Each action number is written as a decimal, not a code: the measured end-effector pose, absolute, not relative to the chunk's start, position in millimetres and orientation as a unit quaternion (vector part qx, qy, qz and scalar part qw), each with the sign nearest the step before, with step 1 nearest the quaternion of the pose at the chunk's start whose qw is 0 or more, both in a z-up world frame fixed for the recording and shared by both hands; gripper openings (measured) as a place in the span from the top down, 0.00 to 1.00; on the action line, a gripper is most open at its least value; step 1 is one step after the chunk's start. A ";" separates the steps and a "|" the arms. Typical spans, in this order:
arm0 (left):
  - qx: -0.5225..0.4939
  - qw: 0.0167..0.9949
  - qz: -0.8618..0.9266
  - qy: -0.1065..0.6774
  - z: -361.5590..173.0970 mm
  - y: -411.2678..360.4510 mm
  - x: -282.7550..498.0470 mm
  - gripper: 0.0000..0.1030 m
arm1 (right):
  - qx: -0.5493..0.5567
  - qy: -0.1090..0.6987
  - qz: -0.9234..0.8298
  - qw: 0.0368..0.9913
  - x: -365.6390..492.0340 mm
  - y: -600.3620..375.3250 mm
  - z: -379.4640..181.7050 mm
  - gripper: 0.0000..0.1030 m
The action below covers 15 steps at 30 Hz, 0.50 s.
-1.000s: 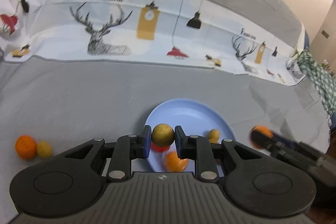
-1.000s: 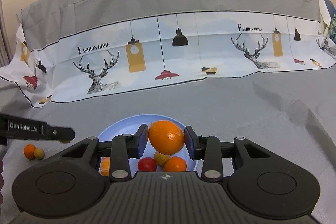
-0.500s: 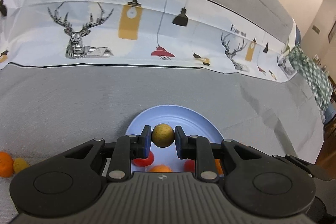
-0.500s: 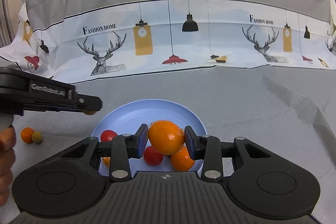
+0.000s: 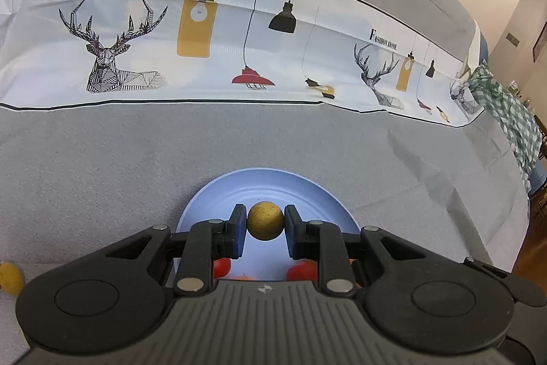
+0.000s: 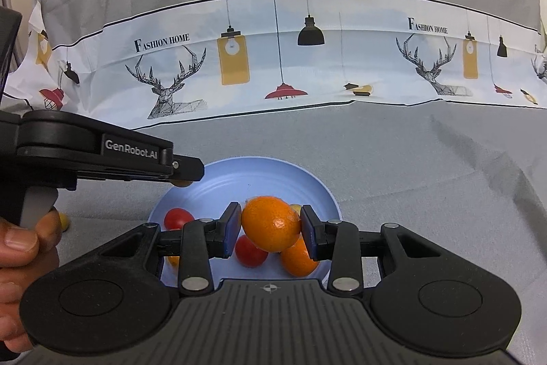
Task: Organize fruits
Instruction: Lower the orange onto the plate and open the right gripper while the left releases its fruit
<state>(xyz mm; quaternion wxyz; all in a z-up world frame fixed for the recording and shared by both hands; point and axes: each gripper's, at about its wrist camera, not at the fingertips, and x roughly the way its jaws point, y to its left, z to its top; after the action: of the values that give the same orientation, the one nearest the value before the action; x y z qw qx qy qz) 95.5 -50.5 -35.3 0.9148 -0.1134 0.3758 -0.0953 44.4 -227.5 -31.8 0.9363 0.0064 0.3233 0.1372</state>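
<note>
A light blue plate lies on the grey cloth and also shows in the right wrist view. My left gripper is shut on a small yellow-brown fruit above the plate. My right gripper is shut on an orange above the plate's near part. On the plate lie two red tomatoes, another orange and a small yellow fruit, partly hidden. The left gripper's side shows over the plate's left rim.
A small yellow fruit lies on the cloth at far left. A printed white band with deer and lamps runs across the back. A green checked cloth lies at far right, near the table's edge.
Both grippers have moved forward over the plate while keeping hold of their fruits. The left gripper has swung right, so the loose fruits on the left slid almost out of view.
</note>
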 end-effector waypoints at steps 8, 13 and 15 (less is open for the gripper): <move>-0.114 0.914 -0.097 0.377 -36.0 -50.9 96.1 0.75 | -0.005 0.321 0.141 0.937 42.3 -223.6 -32.1 0.62; -0.113 0.913 -0.101 0.379 -36.7 -51.8 96.2 0.75 | -0.013 0.319 0.143 0.937 41.3 -220.2 -32.0 0.62; -0.114 0.913 -0.101 0.378 -36.5 -51.4 96.4 0.75 | -0.016 0.319 0.143 0.937 41.2 -219.4 -31.9 0.62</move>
<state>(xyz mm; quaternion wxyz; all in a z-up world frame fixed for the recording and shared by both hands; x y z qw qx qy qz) 96.4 -51.4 -36.5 0.9130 -0.1143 0.3783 -0.1008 41.2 -219.4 -31.9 0.9368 -0.0162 0.3187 0.1434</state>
